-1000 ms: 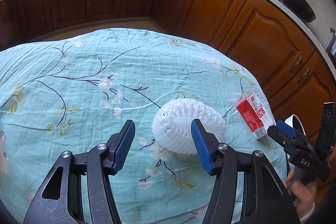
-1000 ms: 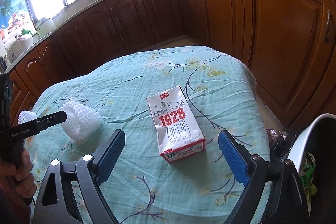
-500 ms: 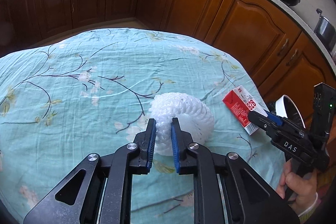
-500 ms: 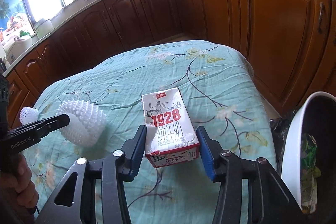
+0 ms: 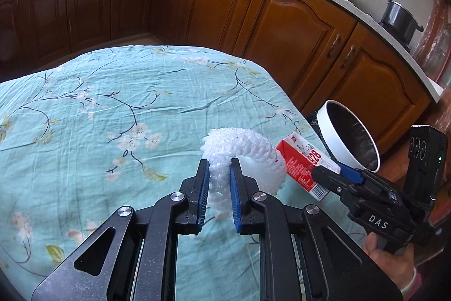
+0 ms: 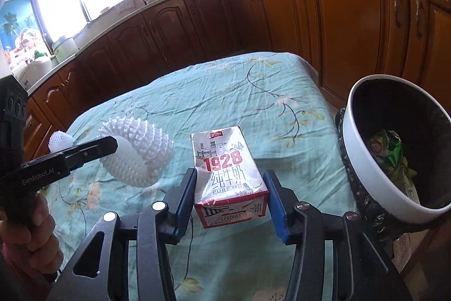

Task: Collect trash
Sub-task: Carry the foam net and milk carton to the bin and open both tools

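- Left wrist view: your left claw (image 5: 219,182) is pinched nearly closed on the white foam fruit net (image 5: 245,157), gripping just one edge, so most of it hangs free over the bench (image 5: 112,103).
- Right claw (image 6: 229,202) is clamped around the 1928 milk carton (image 6: 228,174), pads flat on both sides, the carton's near end sitting between them. Looks like a solid grip to me.
- The trash bin (image 6: 363,160) sits just off the bench's right edge, some green wrapper already inside.
- I'd drop the carton first since it's nearest, clearing the white rim before letting go.
- Swing the net over slowly; it's floppy and could snag the rim.
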Demonstrator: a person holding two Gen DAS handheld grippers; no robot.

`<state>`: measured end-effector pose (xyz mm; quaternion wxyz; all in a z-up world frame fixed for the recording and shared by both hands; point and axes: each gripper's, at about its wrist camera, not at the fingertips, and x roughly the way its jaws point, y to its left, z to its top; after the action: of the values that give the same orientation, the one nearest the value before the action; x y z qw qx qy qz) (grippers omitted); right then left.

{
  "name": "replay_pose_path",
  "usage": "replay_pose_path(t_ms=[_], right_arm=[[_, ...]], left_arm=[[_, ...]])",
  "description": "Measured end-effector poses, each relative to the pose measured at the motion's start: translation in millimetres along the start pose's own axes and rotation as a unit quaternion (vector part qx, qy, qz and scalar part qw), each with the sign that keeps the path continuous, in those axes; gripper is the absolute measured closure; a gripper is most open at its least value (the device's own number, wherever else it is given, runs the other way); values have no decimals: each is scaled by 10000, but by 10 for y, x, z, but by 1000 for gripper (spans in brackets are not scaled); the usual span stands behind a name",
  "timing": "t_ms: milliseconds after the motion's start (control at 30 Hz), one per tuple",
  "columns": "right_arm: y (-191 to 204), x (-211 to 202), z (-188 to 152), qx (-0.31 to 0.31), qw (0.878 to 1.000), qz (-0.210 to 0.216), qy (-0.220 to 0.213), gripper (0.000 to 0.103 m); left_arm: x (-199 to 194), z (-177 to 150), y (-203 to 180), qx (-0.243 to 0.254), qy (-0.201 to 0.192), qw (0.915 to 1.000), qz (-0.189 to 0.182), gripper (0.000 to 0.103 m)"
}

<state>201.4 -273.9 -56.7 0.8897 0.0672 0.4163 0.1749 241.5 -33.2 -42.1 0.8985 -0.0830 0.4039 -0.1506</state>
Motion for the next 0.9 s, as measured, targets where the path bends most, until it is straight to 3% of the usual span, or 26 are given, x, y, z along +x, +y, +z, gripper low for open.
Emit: replay_pose_path(t_ms=[100, 200, 267, 333, 367, 400, 633, 900], right_arm=[[0, 123, -27, -63, 9997, 50, 246, 52], [95, 190, -1, -318, 9991, 11, 275, 40], [137, 258, 25, -479, 9982, -16, 362, 40], [144, 301, 33, -531, 9977, -38, 416, 42], [143, 301, 25, -537, 9976, -74, 426, 55], [130, 290, 20, -503, 9979, -89, 407, 58], [-89, -78, -64, -45, 9999, -130, -25, 58], [-437, -589, -155, 602, 9966, -183, -536, 58]], left_arm=[[15, -46, -13, 20, 41, 10000, 5, 90], [4, -88, 4, 12, 74, 10000, 27, 90], [-5, -108, 25, 3, 98, 9999, 41, 90], [-9, -120, 37, -13, 112, 9999, 53, 90], [-13, -129, 35, -18, 113, 9999, 57, 90], [-19, -137, 28, -20, 116, 9999, 53, 90], [-22, -128, -123, 131, 113, 9998, -33, 90], [28, -96, -554, 514, 134, 9982, -293, 90]])
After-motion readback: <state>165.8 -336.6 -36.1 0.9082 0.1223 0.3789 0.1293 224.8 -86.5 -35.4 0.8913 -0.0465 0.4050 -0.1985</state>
